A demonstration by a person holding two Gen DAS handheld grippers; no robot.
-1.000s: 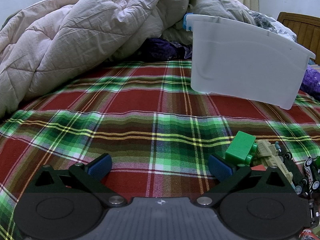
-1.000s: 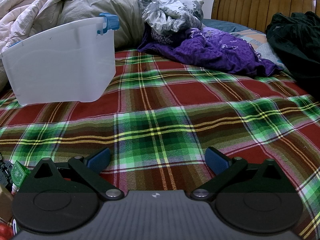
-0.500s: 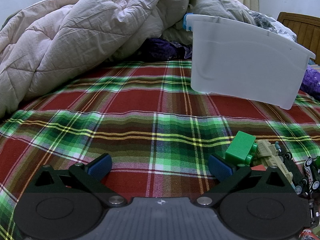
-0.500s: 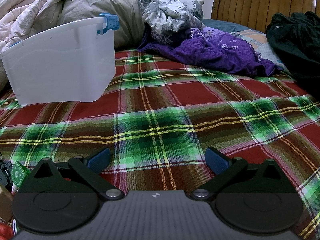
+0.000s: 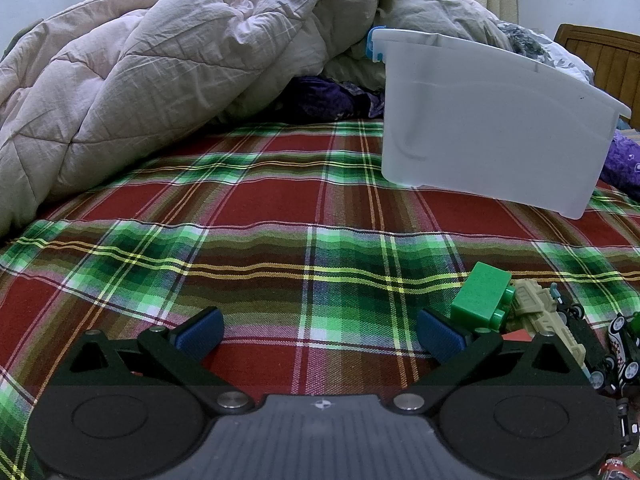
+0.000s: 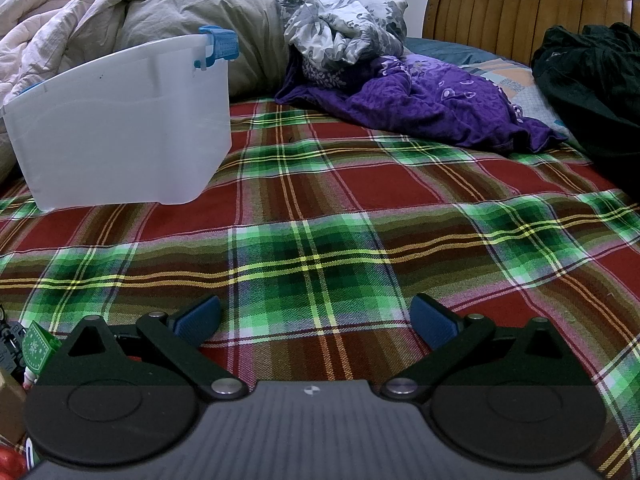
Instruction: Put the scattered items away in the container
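Nothing picked yet: both the left gripper [image 5: 320, 334] and right gripper [image 6: 316, 326] released; next, left reaches right for the green block [image 5: 482, 298].

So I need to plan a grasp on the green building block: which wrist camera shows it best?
The left wrist view. The green block lies in full sight on the plaid blanket, just beyond the left gripper's right finger, beside a tan toy vehicle. In the right wrist view I cannot make it out.

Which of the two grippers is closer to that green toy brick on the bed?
Left. The green brick sits just beyond the left gripper's right jaw. The right gripper's view doesn't show it.
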